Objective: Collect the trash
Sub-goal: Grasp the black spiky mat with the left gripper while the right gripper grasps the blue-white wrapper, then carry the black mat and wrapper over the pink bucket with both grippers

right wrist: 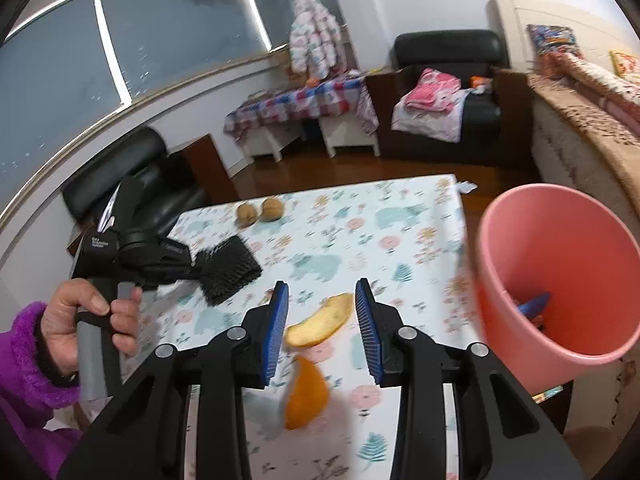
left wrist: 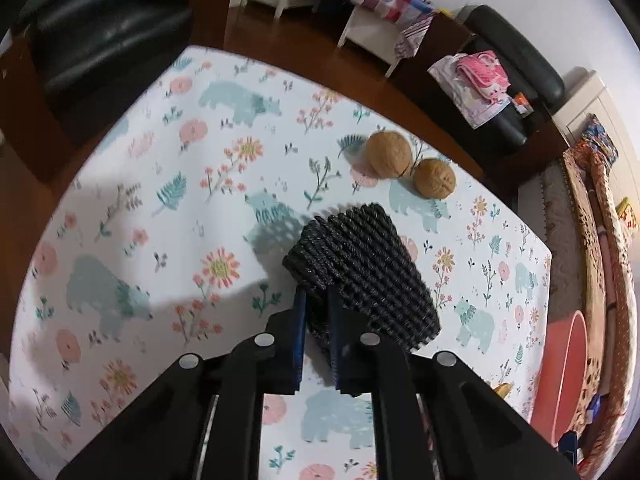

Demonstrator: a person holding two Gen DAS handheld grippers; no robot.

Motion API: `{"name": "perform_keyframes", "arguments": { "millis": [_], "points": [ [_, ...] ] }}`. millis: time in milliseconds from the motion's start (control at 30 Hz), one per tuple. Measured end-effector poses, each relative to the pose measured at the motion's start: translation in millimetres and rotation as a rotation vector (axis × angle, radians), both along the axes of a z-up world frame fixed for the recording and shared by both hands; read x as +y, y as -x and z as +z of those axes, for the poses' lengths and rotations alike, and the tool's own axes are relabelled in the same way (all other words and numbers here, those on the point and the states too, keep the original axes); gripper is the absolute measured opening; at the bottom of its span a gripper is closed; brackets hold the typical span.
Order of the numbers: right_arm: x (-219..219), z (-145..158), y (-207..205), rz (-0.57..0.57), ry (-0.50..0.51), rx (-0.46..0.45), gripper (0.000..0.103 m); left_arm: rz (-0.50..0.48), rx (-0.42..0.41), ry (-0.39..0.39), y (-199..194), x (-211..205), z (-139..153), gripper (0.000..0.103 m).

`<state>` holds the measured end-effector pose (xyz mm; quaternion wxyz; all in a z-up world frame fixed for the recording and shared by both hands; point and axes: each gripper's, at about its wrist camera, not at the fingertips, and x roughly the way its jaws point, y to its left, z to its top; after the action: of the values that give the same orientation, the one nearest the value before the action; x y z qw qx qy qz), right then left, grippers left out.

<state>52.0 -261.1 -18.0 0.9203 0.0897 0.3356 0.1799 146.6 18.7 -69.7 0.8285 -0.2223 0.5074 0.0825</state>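
Item count, by kind:

- Walnuts (left wrist: 389,155): two, touching each other, near the far edge of the table (left wrist: 120,208).
- Orange peel pieces (right wrist: 320,321): two, one pale side up, one orange side up, lying near each other.
- Black mesh sleeve (left wrist: 360,268): one.
- Pink bin (right wrist: 560,276): one, beside the table's right edge. Inside it, one blue object (right wrist: 534,305) is distinguishable; further contents cannot be counted.
- Grippers: two. The left gripper (left wrist: 316,300) and the right gripper (right wrist: 322,300) each carry two fingers with blue pads.
- Hands visible: one (right wrist: 80,320), in a purple sleeve.
- Black armchairs (right wrist: 444,92): two.
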Motion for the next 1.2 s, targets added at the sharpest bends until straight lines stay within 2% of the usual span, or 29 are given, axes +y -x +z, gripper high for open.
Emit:
{"name": "perform_keyframes", "arguments": {
  "millis": [167, 367, 533, 700, 800, 900, 1033, 1200],
  "points": [
    [22.3, -1.8, -4.3, 0.08, 0.017, 0.035, 0.035, -0.028, -0.09, -0.033, 7.4, 7.6, 17.3, 0.007],
    [52.5, -12.6, -24.0, 0.175, 0.028, 0.138, 0.035, -0.042, -0.194, -0.069, 21.6, 17.3, 43.1, 0.008],
    [72.4, -25.1, -38.1, 0.202, 0.023, 0.23, 0.035, -0.061, -0.237, -0.092, 32.8, 17.9, 53.1, 0.008],
    [88.9, -38.0, -43.0, 0.225, 0.102, 0.279, 0.035, -0.082, -0.246, -0.094, 36.9, 14.8, 52.8, 0.008],
    [95.5, -44.2, -45.1, 0.224, 0.13, 0.285, 0.035, -0.085, -0.25, -0.088, 37.2, 13.5, 53.7, 0.008],
    [99.7, -48.3, -43.9, 0.235, 0.148, 0.287, 0.011, -0.088, -0.252, -0.09, 39.6, 12.4, 53.9, 0.008],
    [98.6, -46.1, -39.2, 0.248, 0.132, 0.263, 0.008, -0.089, -0.253, -0.092, 40.5, 11.9, 53.5, 0.008],
    [88.8, -24.3, -29.8, 0.232, 0.093, 0.163, 0.007, -0.098, -0.262, -0.092, 42.1, 9.1, 57.3, 0.008]
  ]
}}
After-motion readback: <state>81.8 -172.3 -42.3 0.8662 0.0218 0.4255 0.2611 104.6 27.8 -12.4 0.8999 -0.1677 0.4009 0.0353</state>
